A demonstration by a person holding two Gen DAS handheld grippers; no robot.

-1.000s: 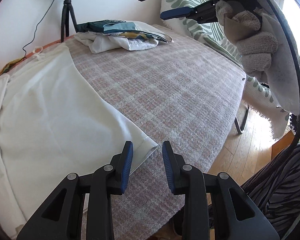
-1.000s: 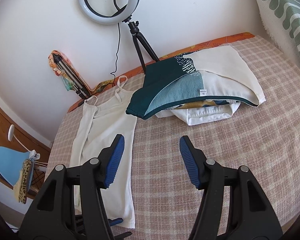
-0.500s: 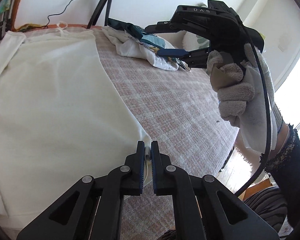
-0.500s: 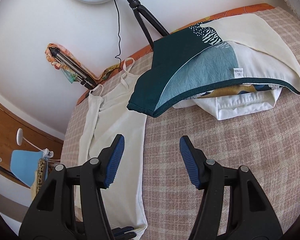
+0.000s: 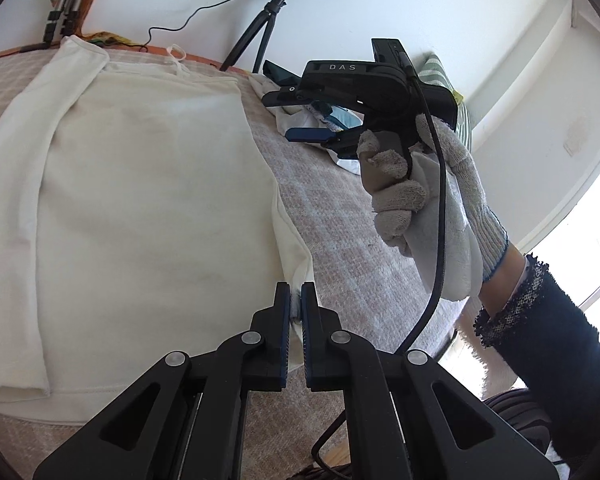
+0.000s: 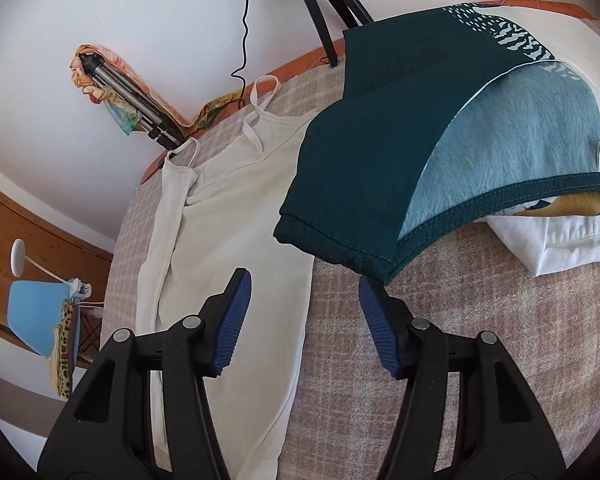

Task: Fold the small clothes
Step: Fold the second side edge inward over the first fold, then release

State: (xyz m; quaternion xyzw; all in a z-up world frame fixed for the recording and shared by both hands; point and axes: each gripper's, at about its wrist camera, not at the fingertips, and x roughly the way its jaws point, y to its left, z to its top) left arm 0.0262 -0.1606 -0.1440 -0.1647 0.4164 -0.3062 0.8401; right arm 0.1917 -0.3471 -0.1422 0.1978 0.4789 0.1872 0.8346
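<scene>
1. A cream-white, thin-strapped camisole top of soft fabric lies spread flat on the pink-and-white checked bed cover, its straps towards the wall; one long side is folded inward, and its lower hem corner is pinched and lifted slightly.
2. A dark-teal and pale-blue patterned garment lies folded over white clothes, overlapping the camisole's edge.

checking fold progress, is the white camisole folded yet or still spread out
Mostly spread. The white camisole lies flat on the bed with one long side turned in; the left gripper is shut on its hem corner.
</scene>
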